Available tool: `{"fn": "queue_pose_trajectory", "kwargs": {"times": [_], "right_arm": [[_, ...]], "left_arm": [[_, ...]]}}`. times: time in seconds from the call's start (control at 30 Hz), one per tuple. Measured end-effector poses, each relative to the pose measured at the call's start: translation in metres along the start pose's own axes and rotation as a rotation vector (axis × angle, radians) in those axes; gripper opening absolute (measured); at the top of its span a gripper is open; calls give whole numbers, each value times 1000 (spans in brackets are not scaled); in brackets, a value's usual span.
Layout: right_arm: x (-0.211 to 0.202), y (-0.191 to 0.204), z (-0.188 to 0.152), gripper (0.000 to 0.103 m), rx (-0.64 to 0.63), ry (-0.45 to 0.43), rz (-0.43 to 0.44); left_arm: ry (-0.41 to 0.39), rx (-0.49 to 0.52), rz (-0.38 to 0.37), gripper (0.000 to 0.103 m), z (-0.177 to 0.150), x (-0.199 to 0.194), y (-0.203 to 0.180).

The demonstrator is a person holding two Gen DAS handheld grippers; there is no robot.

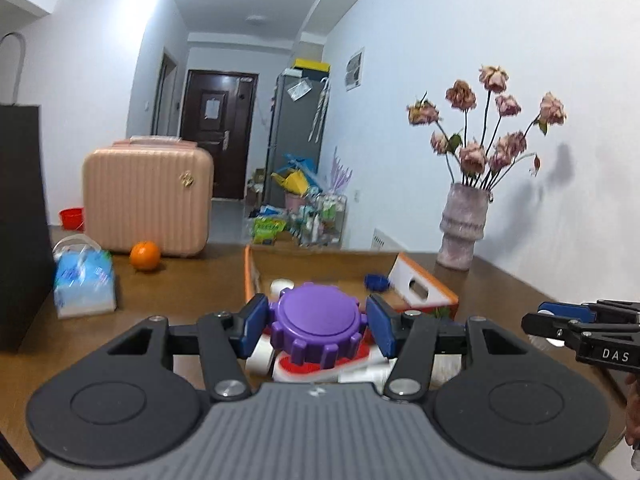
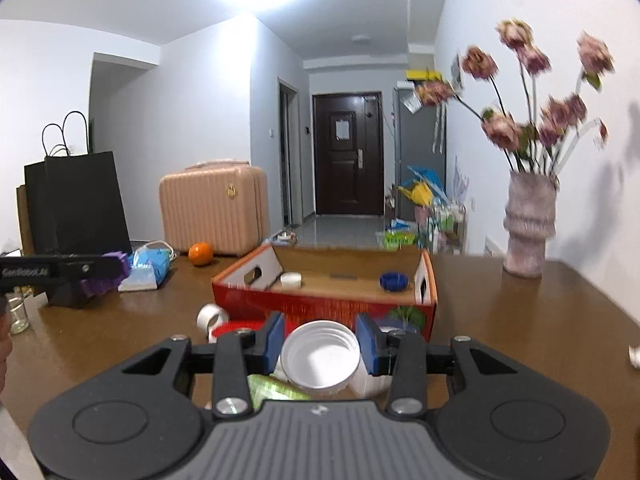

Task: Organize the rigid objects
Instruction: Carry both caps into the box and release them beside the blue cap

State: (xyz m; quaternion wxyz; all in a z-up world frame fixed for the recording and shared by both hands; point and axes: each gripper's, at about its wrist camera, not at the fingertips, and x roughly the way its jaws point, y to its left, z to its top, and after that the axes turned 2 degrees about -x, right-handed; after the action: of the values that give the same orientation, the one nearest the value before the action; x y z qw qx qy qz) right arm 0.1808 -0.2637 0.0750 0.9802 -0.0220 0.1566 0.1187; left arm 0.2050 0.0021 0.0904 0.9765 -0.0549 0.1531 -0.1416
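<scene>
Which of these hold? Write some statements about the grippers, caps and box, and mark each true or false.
1. The left gripper holds a purple cap. True.
2. The right gripper is empty. False: it holds a white cap.
3. A blue cap lies in the box. True.
4. The orange lies in the box. False: it sits on the table by the suitcase.
5. The vase stands in the box. False: it stands on the table.

Free: bare brown desk at frame right, between cardboard box and vase | Blocked: lower centre, white tape roll and red lid crowd the box's near wall | Left: tissue pack, orange
</scene>
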Motion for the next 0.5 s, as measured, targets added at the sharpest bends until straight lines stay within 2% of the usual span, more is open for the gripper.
{"fn": "queue_pose_trajectory", "kwargs": {"times": [0.13,0.17,0.3,0.4,0.43,0.5], "right_arm": [[23,-12,26,38,3,5,66],[44,-18,46,38,-20,7,95],[92,-35,81,38,-29,24,136],[137,-53,106,38,-13,57,170],[137,-53,106,38,-13,57,170],[177,-68,120,38,6,107,200]], "left_arm": [[25,4,-63,55,31,42,2],[36,2,-74,55,38,55,2],[74,1,-99,55,68,110,6],[143,-25,-130,55,86,160,9],[173,-32,-134,55,90,180,11],[243,-51,-131,55,96,222,14]]}}
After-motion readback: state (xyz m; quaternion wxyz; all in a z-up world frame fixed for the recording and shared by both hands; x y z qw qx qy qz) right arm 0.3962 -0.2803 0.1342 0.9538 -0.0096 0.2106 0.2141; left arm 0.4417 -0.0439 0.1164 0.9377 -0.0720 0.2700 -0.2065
